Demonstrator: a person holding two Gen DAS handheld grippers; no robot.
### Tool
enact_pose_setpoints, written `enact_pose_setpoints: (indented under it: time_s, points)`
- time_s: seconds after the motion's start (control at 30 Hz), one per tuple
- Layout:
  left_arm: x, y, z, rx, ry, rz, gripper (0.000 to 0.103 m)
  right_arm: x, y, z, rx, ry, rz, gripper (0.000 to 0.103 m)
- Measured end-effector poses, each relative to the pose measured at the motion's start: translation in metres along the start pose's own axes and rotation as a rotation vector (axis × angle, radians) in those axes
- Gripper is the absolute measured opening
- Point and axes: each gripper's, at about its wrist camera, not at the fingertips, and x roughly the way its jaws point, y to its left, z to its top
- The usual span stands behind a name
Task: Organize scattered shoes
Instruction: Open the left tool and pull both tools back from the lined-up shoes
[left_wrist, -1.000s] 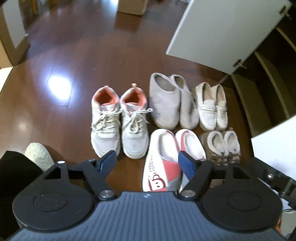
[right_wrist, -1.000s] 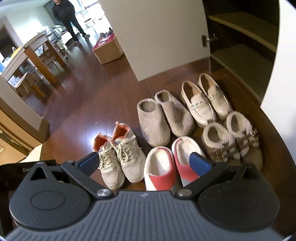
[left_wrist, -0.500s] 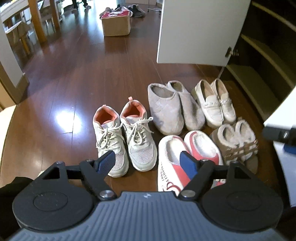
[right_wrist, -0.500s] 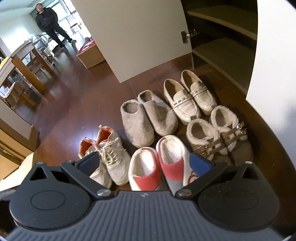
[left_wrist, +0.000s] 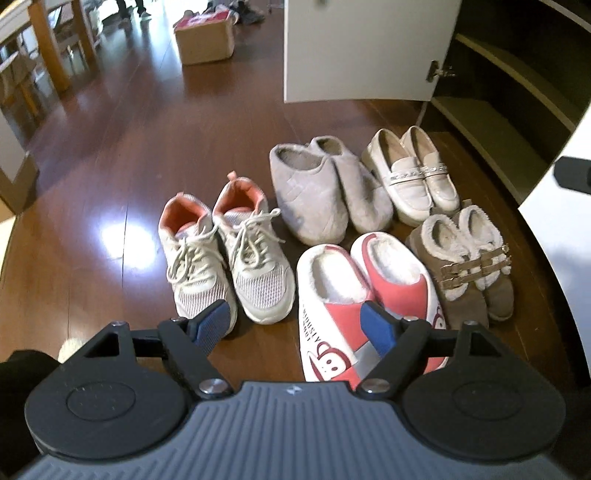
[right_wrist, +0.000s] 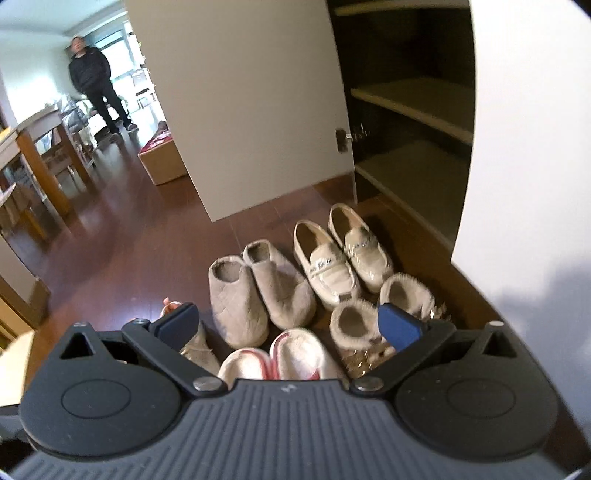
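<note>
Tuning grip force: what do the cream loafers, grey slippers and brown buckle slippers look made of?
Cream loafers: glossy, likely patent or faux leather, highlights on the toes, metal chain trim. Grey slippers: matte quilted fabric with fuzzy lining, looks soft. Brown buckle slippers: suede-like matte upper, fluffy pile lining, shiny metal buckles.

Bare floor (left_wrist: 110, 155) is sitting wide open from 9 to 11 o'clock. Shoes (left_wrist: 332, 221) are crowding 12 to 3, with the cupboard door (left_wrist: 365, 48) standing open at 1 and shelves (left_wrist: 517, 122) gaping behind it.
</note>
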Motion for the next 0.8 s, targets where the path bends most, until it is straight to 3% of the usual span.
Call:
enact_pose_setpoints:
  time_s: [0.17, 0.4, 0.43, 0.53, 0.67, 0.8]
  points:
    - [-0.017, -0.013, -0.003, -0.007, -0.006, -0.021, 0.081, -0.032, -0.002, -0.006, 0.001, -0.058, -0.041, 0.102]
    - [-0.022, -0.034, -0.026, 0.064, -0.003, -0.035, 0.082, -0.112, 0.017, -0.016, -0.062, -0.289, 0.014, 0.103]
    - [-0.021, -0.038, -0.029, 0.084, -0.001, -0.034, 0.082, -0.108, 0.016, -0.02, -0.067, -0.282, 0.01, 0.103]
    - [-0.019, -0.045, -0.028, 0.113, -0.009, -0.033, 0.082, -0.075, 0.008, -0.03, -0.06, -0.138, -0.063, 0.103]
    - [-0.013, -0.047, -0.03, 0.103, 0.007, -0.019, 0.082, -0.069, -0.006, -0.031, 0.001, -0.08, -0.051, 0.103]
    - [-0.005, -0.048, -0.033, 0.089, 0.042, -0.022, 0.082, -0.07, -0.017, -0.03, 0.031, -0.076, -0.101, 0.103]
